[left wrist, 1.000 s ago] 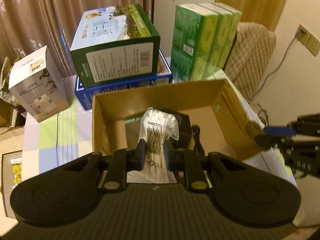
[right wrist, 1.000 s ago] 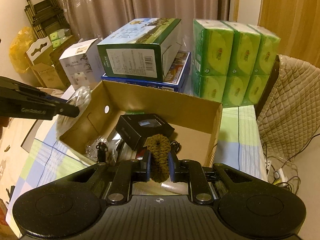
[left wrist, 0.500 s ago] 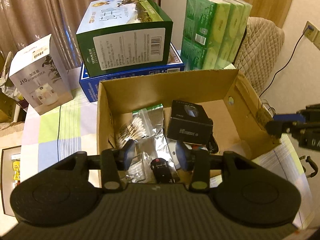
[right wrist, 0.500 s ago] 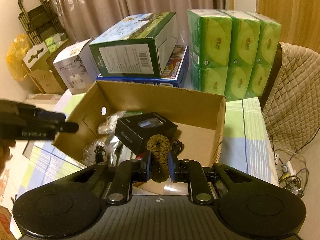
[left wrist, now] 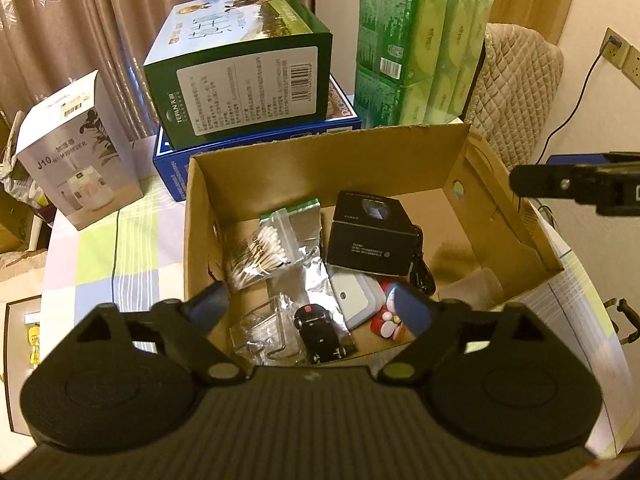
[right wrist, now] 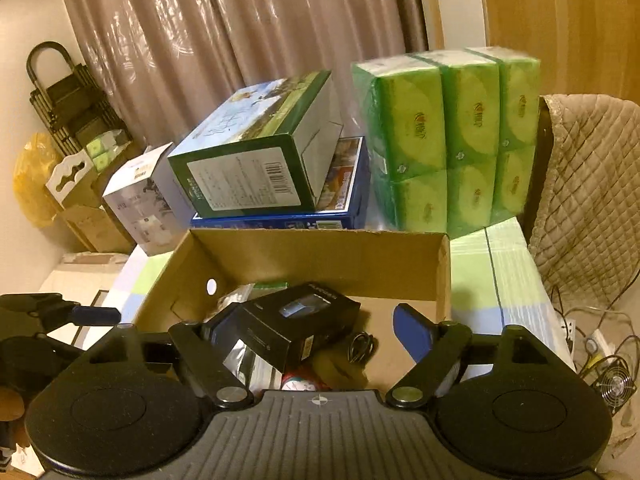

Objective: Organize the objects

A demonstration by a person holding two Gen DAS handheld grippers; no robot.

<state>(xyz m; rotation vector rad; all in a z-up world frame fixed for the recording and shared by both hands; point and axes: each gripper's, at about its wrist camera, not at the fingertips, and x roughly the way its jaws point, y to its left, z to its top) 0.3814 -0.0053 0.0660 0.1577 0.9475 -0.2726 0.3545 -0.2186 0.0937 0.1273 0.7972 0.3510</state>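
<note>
Both hand-held grippers, left (left wrist: 310, 310) and right (right wrist: 296, 330), hung released over the carton (left wrist: 320, 160); swabs (left wrist: 260, 254) lay at 10 o'clock inside, black box (left wrist: 370, 242) at 1.

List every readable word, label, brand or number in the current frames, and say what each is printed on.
"J10": front of the white box.
"TERUN", a doubtful reading: white label on the green box; its fine print and barcode digits are too small.
Partial letters on the cotton swab bag: not readable.
Small print on the black box, blue box and green tissue packs: too blurred.
</note>
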